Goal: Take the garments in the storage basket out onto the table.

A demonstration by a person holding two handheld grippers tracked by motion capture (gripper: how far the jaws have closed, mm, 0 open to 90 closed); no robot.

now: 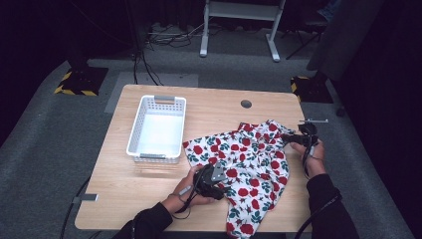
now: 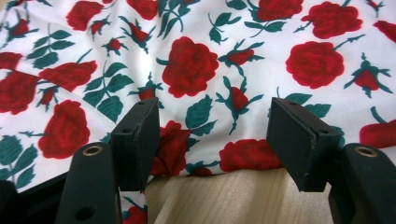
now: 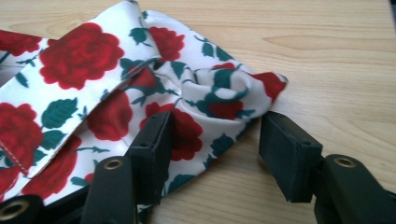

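We see the left gripper (image 2: pixel 212 140) with its jaws standing well apart, the hem of the rose-print cloth (image 2: pixel 201 60) lying between them on the wooden table (image 2: pixel 233 196); the left pad sits against a fold of the fabric, the right pad stands clear of it, so nothing is clamped. The right gripper (image 3: pixel 215 149) likewise has its jaws parted, a bunched corner of the cloth (image 3: pixel 205 98) reaching into the gap, with bare table (image 3: pixel 327 56) beyond; neither pad presses the fabric. From the high view we find the left gripper (image 1: pixel 211 180) at the cloth's near-left edge, held in the left hand (image 1: pixel 191 191), and the right gripper (image 1: pixel 301 137) at its far-right corner, held in the right hand (image 1: pixel 313 154). The cloth (image 1: pixel 249 164) lies spread over the right half of the table (image 1: pixel 124 199), its lower end hanging over the near edge. A white basket (image 1: pixel 137 132) stands to the cloth's left, just apart from it.
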